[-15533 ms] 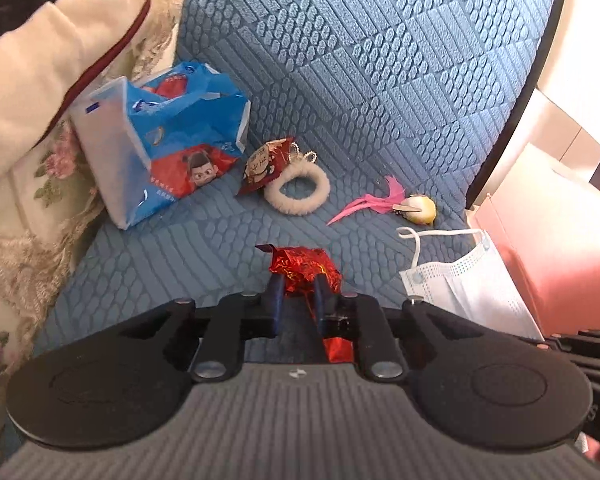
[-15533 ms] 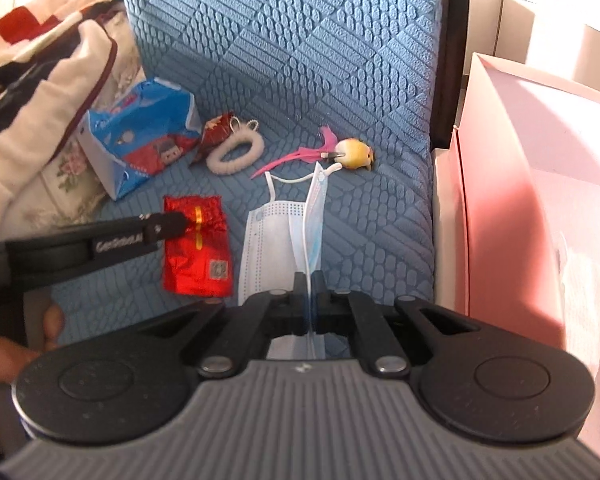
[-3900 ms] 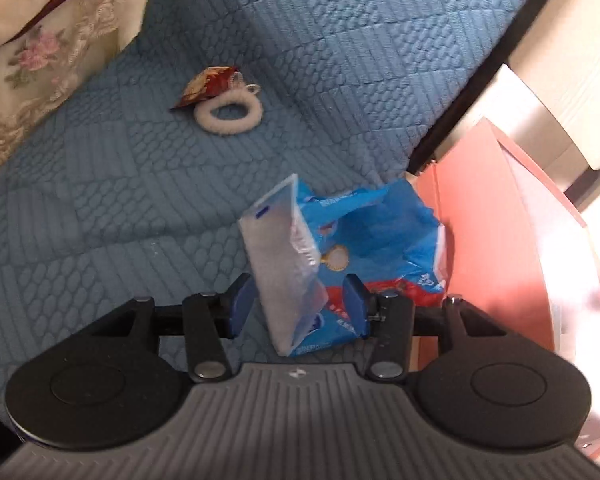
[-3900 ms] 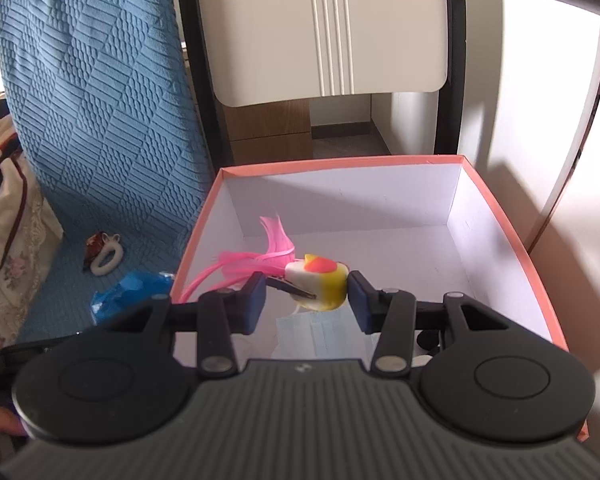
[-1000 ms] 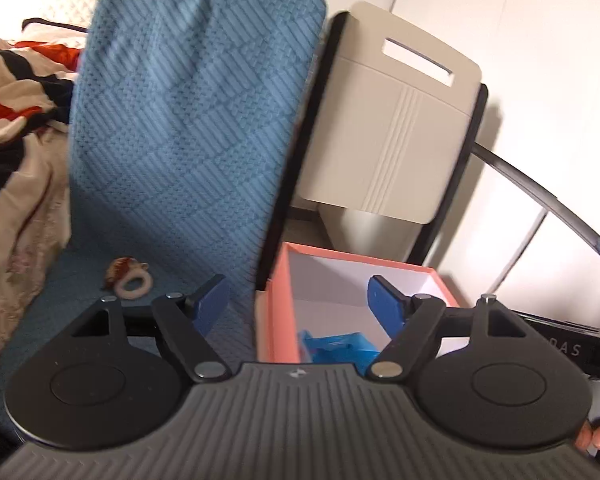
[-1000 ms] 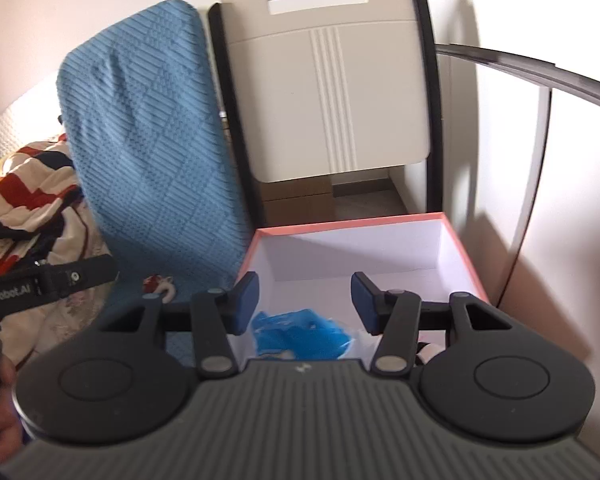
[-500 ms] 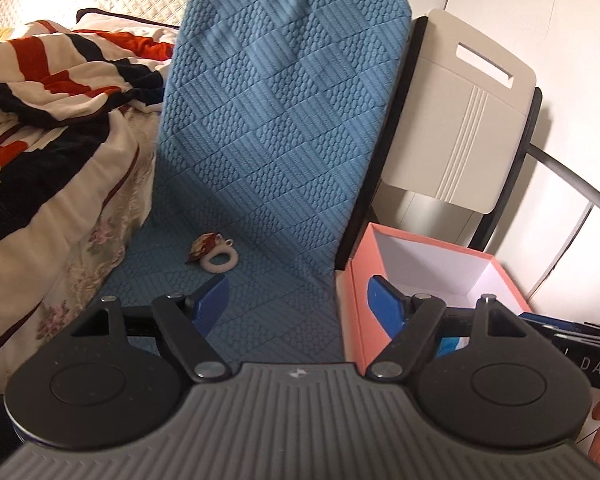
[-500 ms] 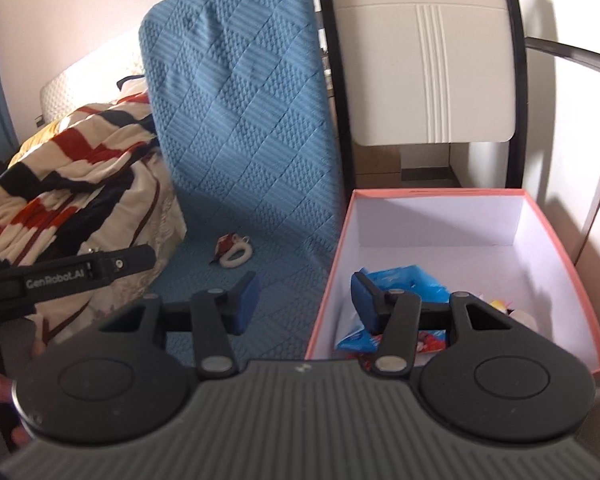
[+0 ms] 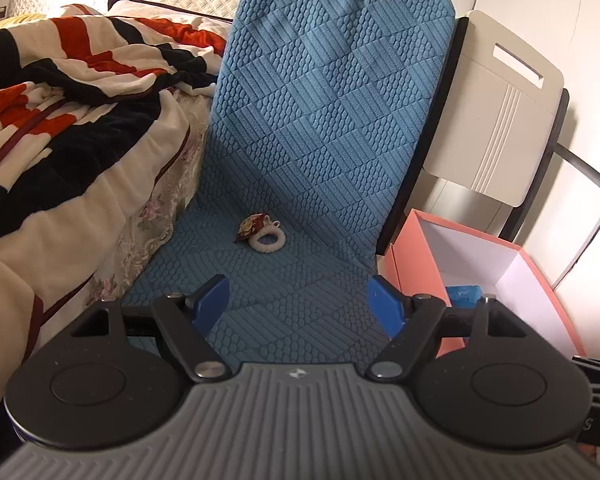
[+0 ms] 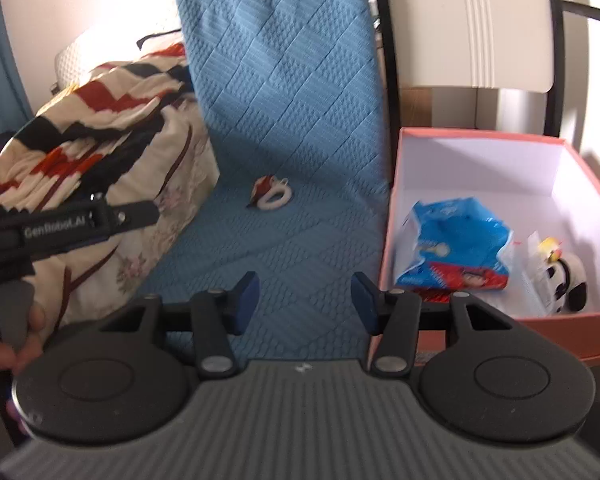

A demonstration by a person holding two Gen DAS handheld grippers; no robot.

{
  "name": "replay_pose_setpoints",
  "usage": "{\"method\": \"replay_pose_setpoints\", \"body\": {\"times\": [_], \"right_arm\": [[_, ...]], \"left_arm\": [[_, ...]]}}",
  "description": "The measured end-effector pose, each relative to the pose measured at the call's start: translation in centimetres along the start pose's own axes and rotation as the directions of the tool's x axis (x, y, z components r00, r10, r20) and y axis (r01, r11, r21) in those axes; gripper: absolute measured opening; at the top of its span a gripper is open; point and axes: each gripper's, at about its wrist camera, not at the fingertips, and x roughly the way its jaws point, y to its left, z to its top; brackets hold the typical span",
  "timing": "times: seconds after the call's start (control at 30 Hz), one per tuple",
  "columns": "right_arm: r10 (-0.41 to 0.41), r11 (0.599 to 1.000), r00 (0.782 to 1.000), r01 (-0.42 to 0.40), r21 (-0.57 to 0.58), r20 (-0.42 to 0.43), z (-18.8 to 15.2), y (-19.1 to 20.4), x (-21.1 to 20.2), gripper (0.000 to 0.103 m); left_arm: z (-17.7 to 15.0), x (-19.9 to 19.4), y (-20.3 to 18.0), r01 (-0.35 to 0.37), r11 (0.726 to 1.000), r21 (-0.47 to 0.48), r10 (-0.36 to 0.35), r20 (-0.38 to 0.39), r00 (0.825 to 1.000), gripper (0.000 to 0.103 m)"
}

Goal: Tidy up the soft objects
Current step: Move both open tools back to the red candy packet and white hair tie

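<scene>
Both hand-held grippers are empty: the left gripper (image 9: 298, 304) has its jaws spread wide with only blue cushion showing between them, and the right gripper (image 10: 305, 302) stands about half open, also holding nothing. Both point slightly downward toward the blue quilted cushion (image 9: 292, 280).

What remains on that cushion lies together near the back edge of the seat, where it meets the upright back — a white fluffy hair tie (image 9: 267, 239) with a small red-brown packet (image 9: 249, 229) touching its left side. The pink box (image 10: 394, 216) sits against the cushion's right edge and already holds a blue tissue pack (image 10: 456, 236) and a few smaller things at its right side, too blurred to name.

My reading is that the task is in its last stretch, between drops, with a fresh pick-up about to start. The next move calls for reaching toward the cushion's back edge and lowering one gripper so its pads straddle the hair tie — or the packet — before closing.
</scene>
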Motion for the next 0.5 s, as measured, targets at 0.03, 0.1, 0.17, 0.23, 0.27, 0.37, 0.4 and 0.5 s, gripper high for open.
{"method": "replay_pose_setpoints", "body": {"times": [0.03,0.1,0.17,0.23,0.27,0.37,0.4,0.5], "right_arm": [[0.001,1.0,1.0,-0.001,-0.008,-0.006,-0.2,0.3,0.2,0.053],[-0.002,1.0,1.0,0.001,-0.021,-0.018,-0.4,0.6,0.6,0.053],[0.006,1.0,0.999,-0.007,-0.016,-0.032,-0.5,0.8,1.0,0.053],[0.008,1.0,0.999,-0.009,-0.009,-0.044,-0.3,1.0,1.5,0.053],[0.005,1.0,0.999,-0.006,-0.012,-0.047,-0.2,1.1,1.7,0.053],[0.002,1.0,0.999,-0.003,-0.031,-0.05,0.2,1.6,2.6,0.053],[0.002,0.999,0.999,-0.004,-0.034,-0.053,0.4,1.7,2.9,0.053],[0.012,0.999,0.998,-0.015,-0.046,-0.061,1.0,2.2,4.0,0.053]], "left_arm": [[-0.1,0.0,0.2,-0.003,1.0,-0.001,0.003,-0.002,1.0,0.08],[-0.3,0.2,0.6,-0.008,1.0,-0.008,0.008,-0.009,1.0,0.08],[-0.4,0.4,1.0,-0.014,1.0,-0.015,0.013,-0.016,1.0,0.08],[-0.4,0.7,1.3,-0.021,1.0,-0.021,0.02,-0.019,1.0,0.08],[-0.4,0.9,1.5,-0.024,0.999,-0.026,0.024,-0.021,0.999,0.08],[-0.2,1.6,2.2,-0.039,0.998,-0.039,0.039,-0.023,0.999,0.08],[-0.1,1.9,2.5,-0.043,0.998,-0.042,0.042,-0.024,0.999,0.08],[0.7,2.9,3.1,-0.087,0.995,-0.053,0.087,-0.008,0.996,0.08]]}}
